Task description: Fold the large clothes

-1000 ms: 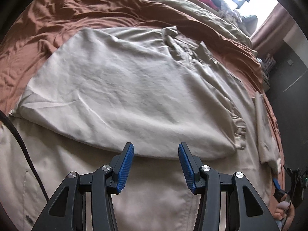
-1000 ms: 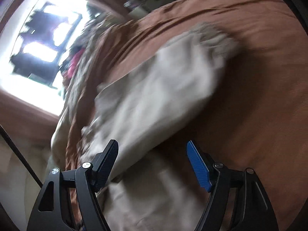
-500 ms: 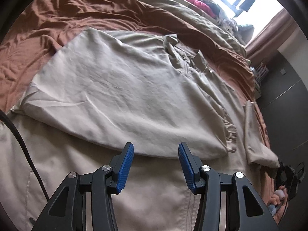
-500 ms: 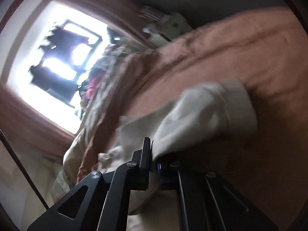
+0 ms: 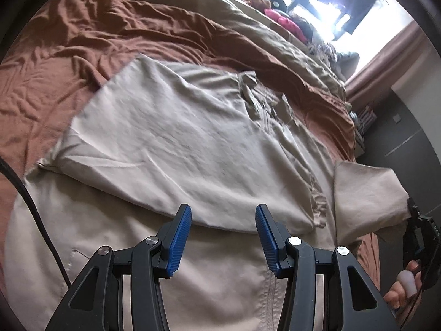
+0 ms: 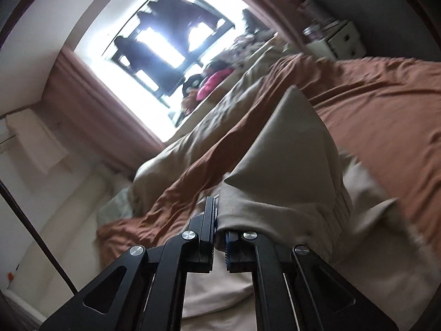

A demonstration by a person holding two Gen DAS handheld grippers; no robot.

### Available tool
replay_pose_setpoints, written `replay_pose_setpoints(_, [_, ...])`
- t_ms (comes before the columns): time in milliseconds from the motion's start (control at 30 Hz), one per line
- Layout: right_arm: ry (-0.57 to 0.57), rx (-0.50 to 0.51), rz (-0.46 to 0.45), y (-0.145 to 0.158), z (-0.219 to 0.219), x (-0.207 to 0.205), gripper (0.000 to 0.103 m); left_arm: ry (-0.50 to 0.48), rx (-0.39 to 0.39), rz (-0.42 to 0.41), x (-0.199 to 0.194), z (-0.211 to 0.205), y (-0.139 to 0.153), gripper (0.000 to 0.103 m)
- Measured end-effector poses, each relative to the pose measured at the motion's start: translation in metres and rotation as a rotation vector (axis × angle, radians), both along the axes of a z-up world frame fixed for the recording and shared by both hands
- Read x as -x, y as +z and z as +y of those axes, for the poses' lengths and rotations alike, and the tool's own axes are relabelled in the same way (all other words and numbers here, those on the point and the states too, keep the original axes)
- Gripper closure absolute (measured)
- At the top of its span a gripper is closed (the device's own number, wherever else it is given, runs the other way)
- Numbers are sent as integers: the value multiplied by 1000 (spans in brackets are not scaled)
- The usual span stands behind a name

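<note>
Beige cotton garment (image 5: 171,143) on rust-brown bed (image 5: 55,77): right claw (image 6: 219,234) pinches its sleeve (image 6: 297,165); left claw (image 5: 223,237) half-open, empty. Thin pinch may slip.

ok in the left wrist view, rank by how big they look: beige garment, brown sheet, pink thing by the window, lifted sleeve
1. beige garment, though nearness to the camera inflates it
2. brown sheet
3. lifted sleeve
4. pink thing, far off, so its true size is unsure

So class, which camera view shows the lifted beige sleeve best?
The left wrist view: the sleeve shows whole, raised by the right hand-held gripper. The right wrist view shows only blurred folds at its shut jaws.
</note>
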State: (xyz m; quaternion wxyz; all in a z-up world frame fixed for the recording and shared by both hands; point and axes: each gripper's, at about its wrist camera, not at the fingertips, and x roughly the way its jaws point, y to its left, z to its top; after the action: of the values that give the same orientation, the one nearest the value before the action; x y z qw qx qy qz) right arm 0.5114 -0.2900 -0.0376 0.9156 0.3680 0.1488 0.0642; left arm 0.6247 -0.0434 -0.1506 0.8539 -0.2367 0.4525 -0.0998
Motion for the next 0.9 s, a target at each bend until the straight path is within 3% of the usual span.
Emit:
replay_pose_setpoints(133, [88,44,59,-18,26,-22,101,36,46,-4,2,20,2,52])
replay_pose_setpoints(233, [149,97,126,-24,38,-62,101,67,68,-2,3,33,2,52])
replay_pose_setpoints(367, [240,174,300,-37,62,-110,101,109,88,-4,5,48,2,53])
replay_pose_setpoints(400, [244,182,345,-36,57,-139,101,121,89,-8,6,51,3,53])
replay_pose_setpoints(467, [270,153,463,-52,54,-150,100,128,96,-13,6,54,4,53])
replay_pose_setpoints(567, [280,85,494,-51,43,-145,97,134,94,-10,5,56,3,53])
replay_pose_setpoints(600, [279,56,490,-47,34,-136,89,135,96,-7,4,56,2,53])
replay_pose_setpoints(700, [233,23,461,-36,15,-99,41,120,87,-1,2,48,2,53])
replay_pose_setpoints(900, [135,-5,411,-26,-32,-29,40,35,14,-19,0,13,9,52])
